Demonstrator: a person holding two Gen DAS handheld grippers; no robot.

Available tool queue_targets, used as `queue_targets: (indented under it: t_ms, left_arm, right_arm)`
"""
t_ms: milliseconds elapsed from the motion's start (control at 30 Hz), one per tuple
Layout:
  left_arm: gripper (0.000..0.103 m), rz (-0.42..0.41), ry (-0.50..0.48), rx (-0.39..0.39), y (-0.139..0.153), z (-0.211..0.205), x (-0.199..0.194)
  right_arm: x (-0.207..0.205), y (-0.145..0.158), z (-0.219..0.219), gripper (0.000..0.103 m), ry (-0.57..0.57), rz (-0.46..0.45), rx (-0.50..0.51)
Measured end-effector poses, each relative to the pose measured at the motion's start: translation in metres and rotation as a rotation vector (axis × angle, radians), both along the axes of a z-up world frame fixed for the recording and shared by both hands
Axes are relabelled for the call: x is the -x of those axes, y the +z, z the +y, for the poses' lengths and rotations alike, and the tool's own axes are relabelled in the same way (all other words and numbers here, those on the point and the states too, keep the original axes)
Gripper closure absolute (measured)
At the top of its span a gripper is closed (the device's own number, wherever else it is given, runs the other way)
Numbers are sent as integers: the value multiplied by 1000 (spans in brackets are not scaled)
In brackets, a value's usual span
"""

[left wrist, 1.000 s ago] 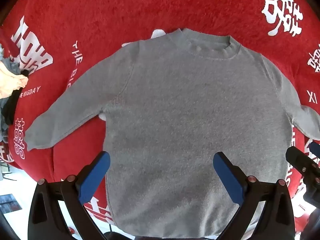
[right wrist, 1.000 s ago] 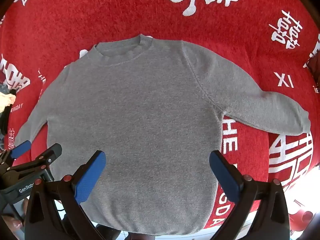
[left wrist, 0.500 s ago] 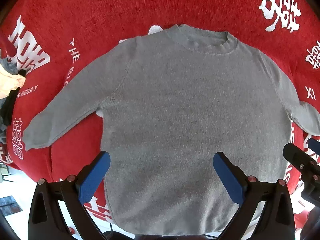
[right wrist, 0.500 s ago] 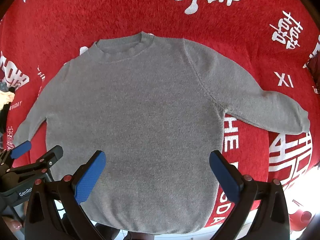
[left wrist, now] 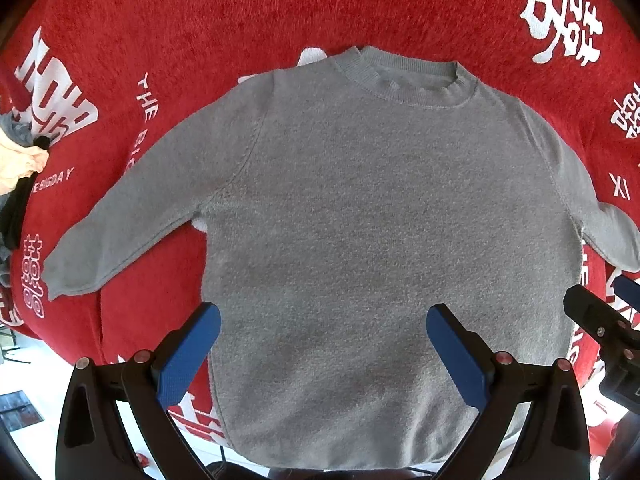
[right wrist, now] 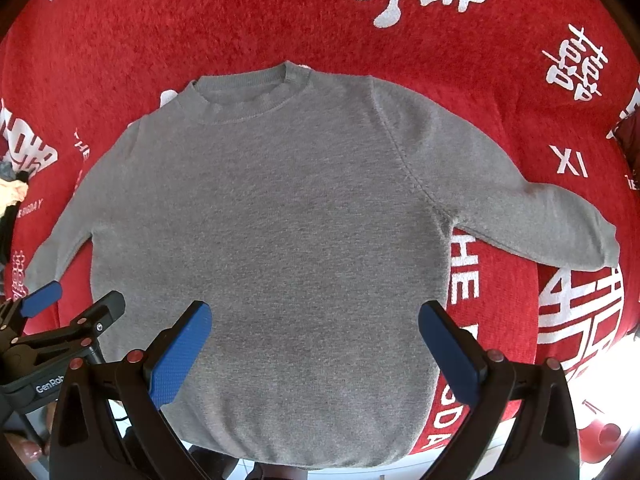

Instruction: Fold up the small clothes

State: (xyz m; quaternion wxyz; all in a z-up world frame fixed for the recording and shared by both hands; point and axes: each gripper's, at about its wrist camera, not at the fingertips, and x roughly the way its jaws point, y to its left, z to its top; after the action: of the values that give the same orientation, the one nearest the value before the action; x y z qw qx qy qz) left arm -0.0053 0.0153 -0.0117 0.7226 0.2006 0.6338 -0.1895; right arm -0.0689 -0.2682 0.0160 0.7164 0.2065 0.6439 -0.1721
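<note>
A small grey sweater [left wrist: 380, 216] lies flat and face up on a red cloth, neck away from me, both sleeves spread out to the sides. It also shows in the right wrist view [right wrist: 280, 232]. My left gripper [left wrist: 320, 320] is open and empty, hovering above the sweater's lower body near the hem. My right gripper [right wrist: 314, 316] is open and empty too, above the same lower part. The left sleeve cuff [left wrist: 64, 276] and the right sleeve cuff [right wrist: 592, 244] lie flat on the cloth.
The red cloth [left wrist: 200, 20] with white lettering covers the table. A pile of other clothes [left wrist: 16, 160] sits at the far left edge. The table's front edge runs just under the sweater hem, with bright floor [right wrist: 600, 400] beyond.
Both grippers have drawn slightly back and up, so the sweater sits a bit farther away in both views. The sweater has not moved and both grippers stay open.
</note>
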Motion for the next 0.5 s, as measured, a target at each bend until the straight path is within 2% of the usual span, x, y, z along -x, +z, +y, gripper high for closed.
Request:
queue_targets:
  t_ms: [500]
  left_arm:
    - [0, 15, 1, 3, 0, 0, -7]
  right_arm:
    - [-3, -3, 1, 0, 4, 17, -1]
